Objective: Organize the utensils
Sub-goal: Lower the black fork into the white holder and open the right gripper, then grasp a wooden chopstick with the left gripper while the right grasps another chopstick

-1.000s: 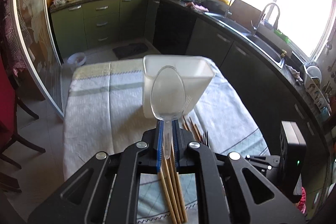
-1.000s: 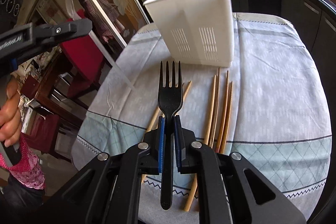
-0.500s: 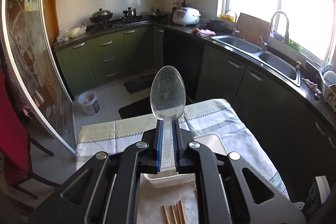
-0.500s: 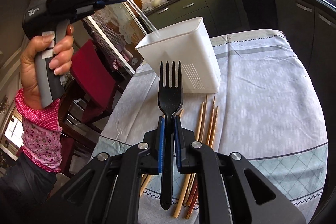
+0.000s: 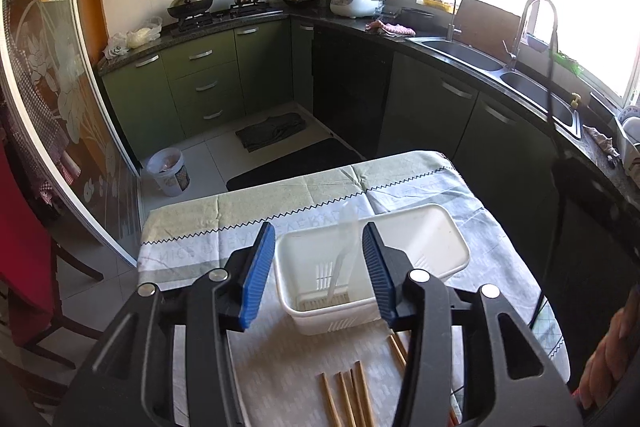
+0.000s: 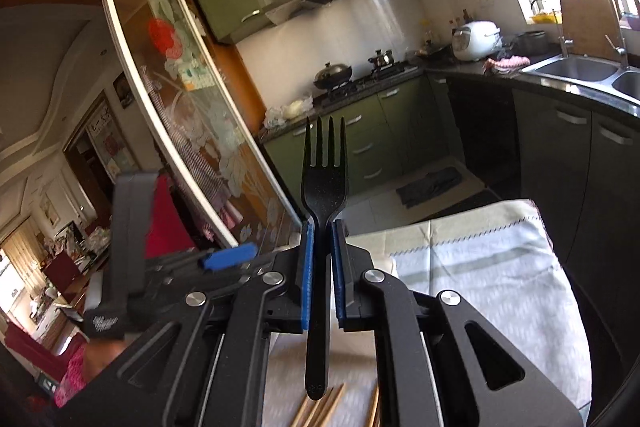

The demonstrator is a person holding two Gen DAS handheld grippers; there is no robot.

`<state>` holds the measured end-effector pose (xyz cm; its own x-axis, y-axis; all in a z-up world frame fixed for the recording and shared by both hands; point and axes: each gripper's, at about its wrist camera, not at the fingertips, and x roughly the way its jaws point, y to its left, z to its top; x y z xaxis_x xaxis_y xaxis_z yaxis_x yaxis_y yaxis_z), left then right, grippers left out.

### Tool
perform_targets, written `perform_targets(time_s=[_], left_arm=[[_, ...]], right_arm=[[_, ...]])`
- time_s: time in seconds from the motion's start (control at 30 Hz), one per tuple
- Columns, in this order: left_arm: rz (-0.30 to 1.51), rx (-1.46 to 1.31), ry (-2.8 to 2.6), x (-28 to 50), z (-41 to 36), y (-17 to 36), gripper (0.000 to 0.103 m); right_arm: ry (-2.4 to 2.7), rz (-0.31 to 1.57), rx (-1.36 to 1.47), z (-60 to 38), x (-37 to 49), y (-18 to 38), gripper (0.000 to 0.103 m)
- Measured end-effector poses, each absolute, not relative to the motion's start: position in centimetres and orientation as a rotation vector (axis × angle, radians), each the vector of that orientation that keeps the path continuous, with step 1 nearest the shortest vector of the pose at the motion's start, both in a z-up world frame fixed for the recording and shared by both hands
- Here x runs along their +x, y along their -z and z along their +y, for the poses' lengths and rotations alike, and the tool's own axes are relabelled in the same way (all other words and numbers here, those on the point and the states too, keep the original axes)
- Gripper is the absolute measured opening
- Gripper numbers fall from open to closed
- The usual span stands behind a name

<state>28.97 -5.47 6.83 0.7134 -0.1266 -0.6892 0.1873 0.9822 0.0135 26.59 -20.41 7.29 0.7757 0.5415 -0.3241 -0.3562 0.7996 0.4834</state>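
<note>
My left gripper (image 5: pixel 319 251) is open and empty, right above a white plastic utensil basket (image 5: pixel 448 239) on the table. A clear plastic spoon (image 5: pixel 345 247) stands blurred inside the basket, free of the pads. Several wooden chopsticks (image 5: pixel 352 399) lie on the cloth in front of the basket. My right gripper (image 6: pixel 320 247) is shut on a black plastic fork (image 6: pixel 325 171), tines pointing up, held above the table. The left gripper (image 6: pixel 224 257) also shows at the left of the right wrist view. Chopstick tips (image 6: pixel 320 411) show below the fork.
The table carries a pale patterned cloth (image 5: pixel 280 203). A red chair (image 5: pixel 24 251) stands to the left. Dark kitchen counters with a sink (image 5: pixel 472 55) run along the right. A glass sliding door (image 5: pixel 48 99) is on the left. A bin (image 5: pixel 166 171) stands on the floor.
My left gripper opened and let the clear spoon drop into the basket. My right gripper rose and tilted up with the fork, so the basket left its view.
</note>
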Motion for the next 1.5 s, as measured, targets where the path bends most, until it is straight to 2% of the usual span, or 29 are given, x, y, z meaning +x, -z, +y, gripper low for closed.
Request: perform_targets(time_s=[0.2,0.5,0.63,0.73,0.9,1.0,1.3,1.5], left_arm=[[0.721,0.096,0.166,26.1,-3.5,-8.0,0.044],[0.773,0.074,0.185,25.0,-1.8,-6.7,0.044],[0.818,0.055,0.21,25.0,-1.8,-5.6,0.044],[0.851,0.036,0.219,24.5,-1.8,-4.7,0.044],[0.927,0.004,0.228,23.4,-1.3,-2.5,0.044],[1.004,-0.032,0.238,22.9,-1.0,-0.3,0.044],[1.21,-0.036,0.18,23.9,-1.9,7.6,0.043],[1.305,-0.014,0.179,23.8,-3.0,10.1,0.04]], right_arm=[[-0.373,0.366,0.358,-17.4,31.8,-7.7,0.01],[-0.324,0.428,0.255,-14.9,33.9,-2.4,0.01],[-0.32,0.437,0.218,-14.8,32.6,-0.8,0.011],[-0.321,0.443,0.2,-15.0,31.7,0.0,0.019],[-0.338,0.416,0.197,-16.0,28.2,-0.9,0.019],[-0.356,0.414,0.219,-17.5,25.6,-1.3,0.031],[-0.34,0.584,0.211,-21.8,18.6,2.8,0.032],[-0.329,0.664,0.223,-23.7,16.8,5.5,0.032]])
